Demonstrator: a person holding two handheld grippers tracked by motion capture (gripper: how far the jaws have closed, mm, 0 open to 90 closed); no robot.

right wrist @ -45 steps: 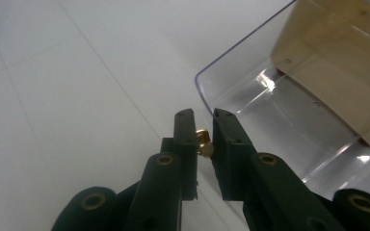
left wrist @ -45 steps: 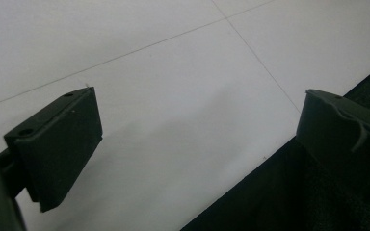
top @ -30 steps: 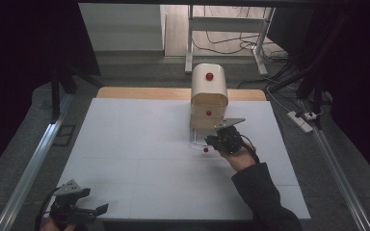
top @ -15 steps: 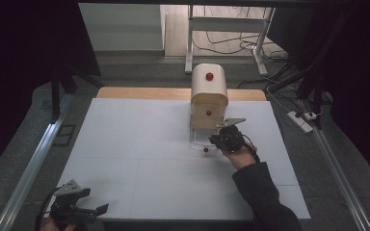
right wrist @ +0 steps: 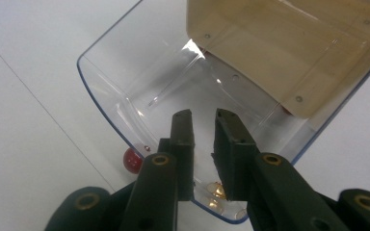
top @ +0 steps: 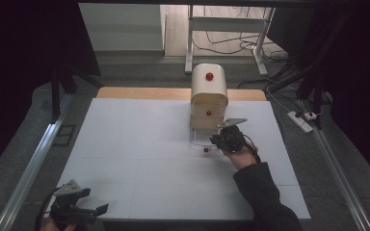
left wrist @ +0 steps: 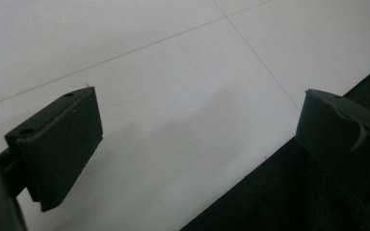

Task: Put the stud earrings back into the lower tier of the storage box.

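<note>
A cream wooden box with red knobs stands at the far middle of the white table. A clear plastic drawer is pulled out in front of it, with a red knob on its front wall. My right gripper hangs over that drawer. Its jaws stand a narrow gap apart and have just been opening, with nothing between them. Small golden pieces lie in the drawer beneath, beside the red knob. My left gripper rests at the near left edge, wide open over bare table.
A strip of bare wood runs along the table's far edge beside the box. Metal rails flank the table on both sides. A power strip and cables lie on the floor at the right.
My right gripper has edged slightly to the right above the drawer. The drawer, the box and the left gripper stay where they were.
</note>
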